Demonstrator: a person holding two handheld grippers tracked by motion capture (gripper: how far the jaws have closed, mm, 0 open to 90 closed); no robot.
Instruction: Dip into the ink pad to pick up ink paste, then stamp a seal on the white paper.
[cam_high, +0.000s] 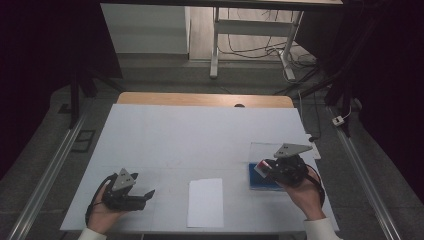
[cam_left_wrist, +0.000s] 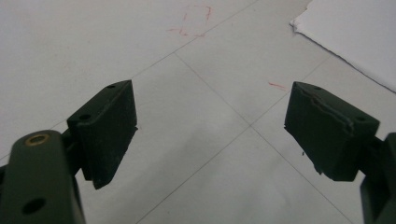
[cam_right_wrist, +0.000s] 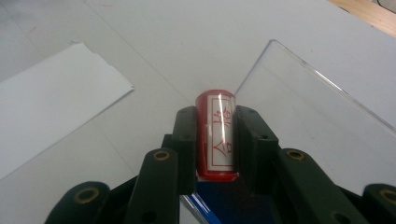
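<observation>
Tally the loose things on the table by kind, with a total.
Sheet of white paper: 1
Red stamp with red characters on its label, held in the right gripper: 1
Blue box: 1
Clear lid: 1
Total: 4

We saw a red cylinder (cam_right_wrist: 215, 135) bearing a white label with red characters, a blue tray (cam_high: 261, 181), a white paper sheet (cam_high: 205, 202), and faint red marks (cam_left_wrist: 194, 21) on the white table (cam_high: 190, 135).
</observation>
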